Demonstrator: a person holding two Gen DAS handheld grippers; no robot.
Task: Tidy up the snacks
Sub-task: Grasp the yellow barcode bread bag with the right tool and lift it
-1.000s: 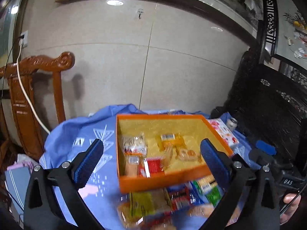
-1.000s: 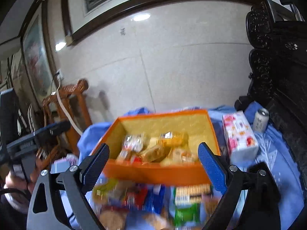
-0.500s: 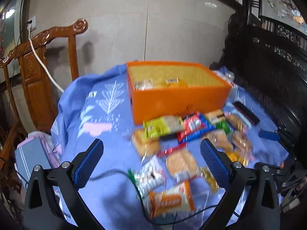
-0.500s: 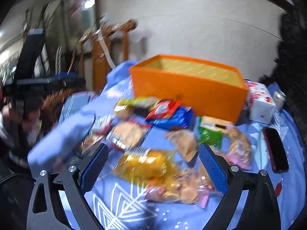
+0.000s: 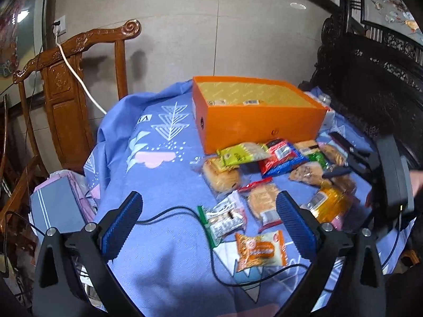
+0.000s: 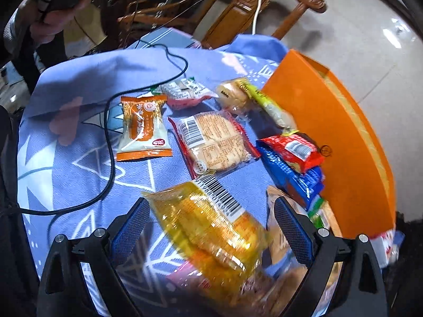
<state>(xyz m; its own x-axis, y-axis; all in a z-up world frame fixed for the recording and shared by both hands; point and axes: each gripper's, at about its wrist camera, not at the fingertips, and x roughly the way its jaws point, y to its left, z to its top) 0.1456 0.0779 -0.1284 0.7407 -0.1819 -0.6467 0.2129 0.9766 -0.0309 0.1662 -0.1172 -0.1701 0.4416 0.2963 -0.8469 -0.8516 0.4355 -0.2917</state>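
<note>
So we've got both grippers up over the counter (image 5: pixel 164 174), which is covered in a blue patterned cloth. The left gripper (image 5: pixel 208 227) has its fingers spread wide with nothing between them, hovering above the near part of the cloth. In front of it sit a white-and-green wrapped snack (image 5: pixel 224 219) and an orange-and-white packet (image 5: pixel 260 251), with a black cable (image 5: pixel 169 212) snaking across the cloth beside them.

The right gripper (image 6: pixel 210 227) also has its fingers wide, and a yellow snack bag (image 6: pixel 211 227) with a barcode lies right between them in its view. We can't tell whether the fingers touch it; there's a gap showing on both sides.

The orange box (image 5: pixel 260 121) stands at the far side of the counter, open on top, with 2 packets just peeking over its wall. The rest of the snacks are piled loose just in front of it: a yellow-green pack (image 5: pixel 242 154), a red one on a blue one (image 6: pixel 293 153), a red-edged clear pack of biscuits (image 6: pixel 214 140), and some bready things in clear wrap (image 5: pixel 222 177).

A carved wooden chair (image 5: pixel 68 79) stands behind the counter on the left, dark carved furniture (image 5: pixel 375 79) on the right.
</note>
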